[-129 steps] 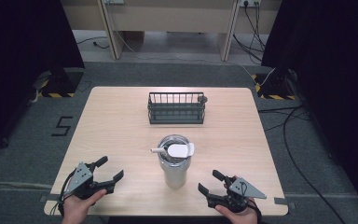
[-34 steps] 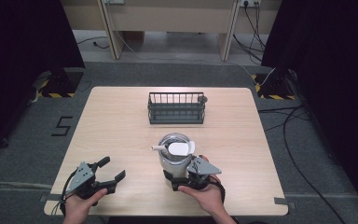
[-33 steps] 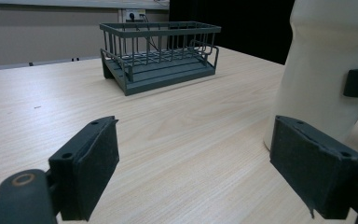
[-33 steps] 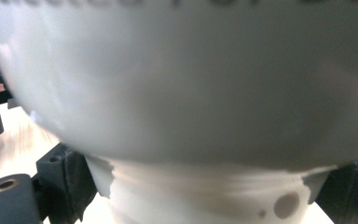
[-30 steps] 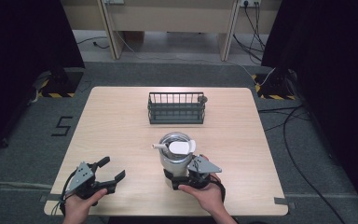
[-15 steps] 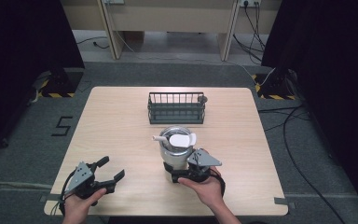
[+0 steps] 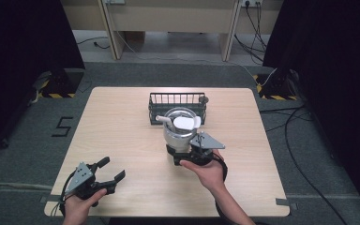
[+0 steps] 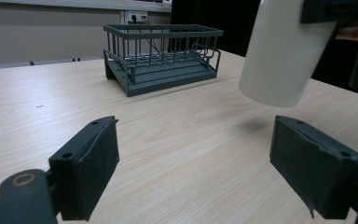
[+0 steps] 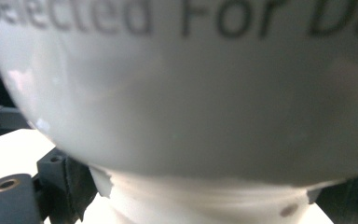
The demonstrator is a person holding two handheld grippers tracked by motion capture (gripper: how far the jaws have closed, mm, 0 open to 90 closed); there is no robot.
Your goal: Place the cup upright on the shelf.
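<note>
White tumbler (image 7: 180,133) with a lid is held off the wooden table (image 7: 122,122) by the right gripper (image 7: 187,152), whose jaws are closed on its lower part. It hangs just at 6 o'clock of the dark wire basket (image 7: 177,105). The left gripper (image 7: 104,174) rests at about 8 o'clock of the table, jaws wide apart, holding nothing.

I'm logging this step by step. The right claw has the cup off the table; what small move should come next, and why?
Probably carry the cup a little farther forward, toward the wire basket. The right claw grips its lower part, the left claw's view shows its base clear of the table, and the basket sits just beyond.
</note>
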